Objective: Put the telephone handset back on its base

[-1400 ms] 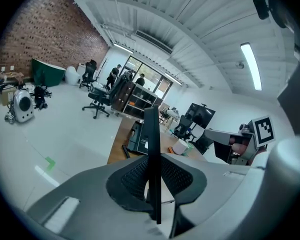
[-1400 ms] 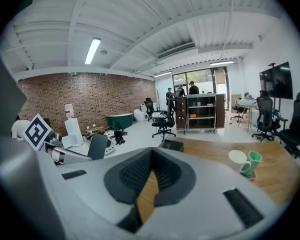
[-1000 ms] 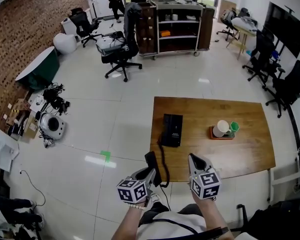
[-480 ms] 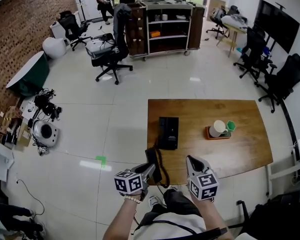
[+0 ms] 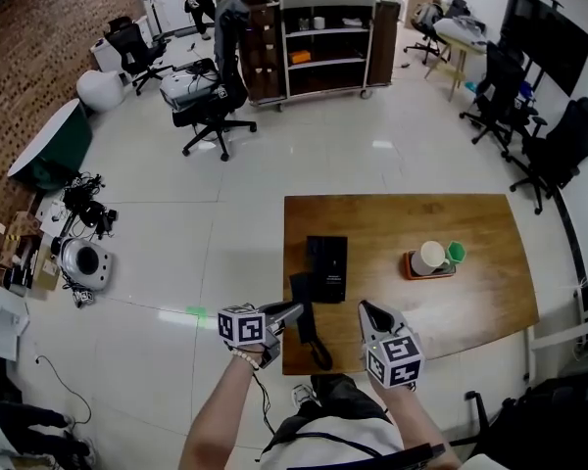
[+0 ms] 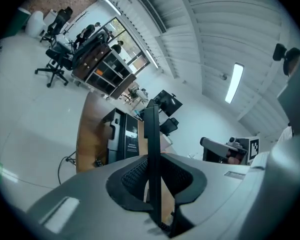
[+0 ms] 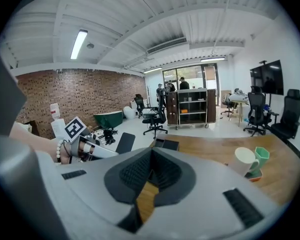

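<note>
The black telephone base (image 5: 326, 262) lies near the left edge of the wooden table (image 5: 441, 218). My left gripper (image 5: 290, 311) is shut on the black handset (image 5: 302, 297), holding it just above the table's near-left part, a little short of the base. The cord (image 5: 316, 349) trails from the handset over the near edge. In the left gripper view the handset (image 6: 151, 134) stands edge-on between the pads, with the base (image 6: 121, 136) beyond it. My right gripper (image 5: 366, 308) hovers over the near edge, shut, with nothing in it; the base (image 7: 167, 144) lies ahead of it.
A white mug (image 5: 430, 257) and a green cup (image 5: 457, 252) stand on an orange tray (image 5: 412, 267) right of the base. Office chairs (image 5: 212, 96), a shelf cart (image 5: 318, 32) and floor clutter (image 5: 78, 258) lie farther off.
My left gripper has carried the handset forward from beyond the near edge to over the table, closer to the base. The right gripper has barely moved.
</note>
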Tool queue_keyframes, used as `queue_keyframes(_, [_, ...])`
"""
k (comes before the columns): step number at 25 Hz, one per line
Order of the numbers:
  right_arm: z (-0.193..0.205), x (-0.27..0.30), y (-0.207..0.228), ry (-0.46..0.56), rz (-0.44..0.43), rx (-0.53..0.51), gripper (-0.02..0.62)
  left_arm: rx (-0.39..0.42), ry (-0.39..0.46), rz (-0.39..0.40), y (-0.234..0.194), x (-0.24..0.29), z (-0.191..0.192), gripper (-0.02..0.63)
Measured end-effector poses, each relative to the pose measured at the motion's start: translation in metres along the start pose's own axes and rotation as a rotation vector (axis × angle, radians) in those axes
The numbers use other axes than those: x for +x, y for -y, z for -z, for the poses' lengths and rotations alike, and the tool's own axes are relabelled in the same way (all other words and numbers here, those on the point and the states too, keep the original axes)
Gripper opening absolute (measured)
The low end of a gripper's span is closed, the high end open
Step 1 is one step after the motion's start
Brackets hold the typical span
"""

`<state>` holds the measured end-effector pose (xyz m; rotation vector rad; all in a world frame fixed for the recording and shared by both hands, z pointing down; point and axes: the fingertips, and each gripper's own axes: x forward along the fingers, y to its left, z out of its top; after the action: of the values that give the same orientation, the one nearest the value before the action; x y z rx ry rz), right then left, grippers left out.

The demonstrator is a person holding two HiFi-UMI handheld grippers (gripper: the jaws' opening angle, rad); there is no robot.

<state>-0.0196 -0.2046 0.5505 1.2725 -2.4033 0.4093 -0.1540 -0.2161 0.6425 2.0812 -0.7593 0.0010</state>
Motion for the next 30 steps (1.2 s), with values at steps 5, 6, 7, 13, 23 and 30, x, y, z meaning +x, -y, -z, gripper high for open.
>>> queue_keyframes(5, [0.001,0.021,0.012,-0.02,-0.006,-0.003,0.003,-0.017,-0.058,0.034,-0.026,0.023,-0.014,0.069])
queue_keyframes(6, [0.001,0.025,0.015,-0.024,-0.005,-0.001,0.003,-0.019,-0.069,0.043,-0.03,0.028,-0.017,0.069])
queue_keyframes(7, [0.002,0.029,0.019,-0.028,-0.005,0.001,0.003,-0.021,-0.079,0.054,-0.033,0.034,-0.019,0.069])
queue_keyframes(13, [0.002,0.048,0.035,-0.05,-0.002,0.023,0.003,-0.035,-0.134,0.102,-0.051,0.059,-0.032,0.069])
queue_keyframes(23, [0.016,0.064,0.058,-0.103,0.013,0.048,0.003,-0.069,-0.16,0.168,-0.073,0.083,-0.045,0.069])
queue_keyframes(30, [0.016,0.073,0.065,-0.119,0.013,0.052,0.003,-0.093,-0.216,0.221,-0.084,0.094,-0.039,0.069])
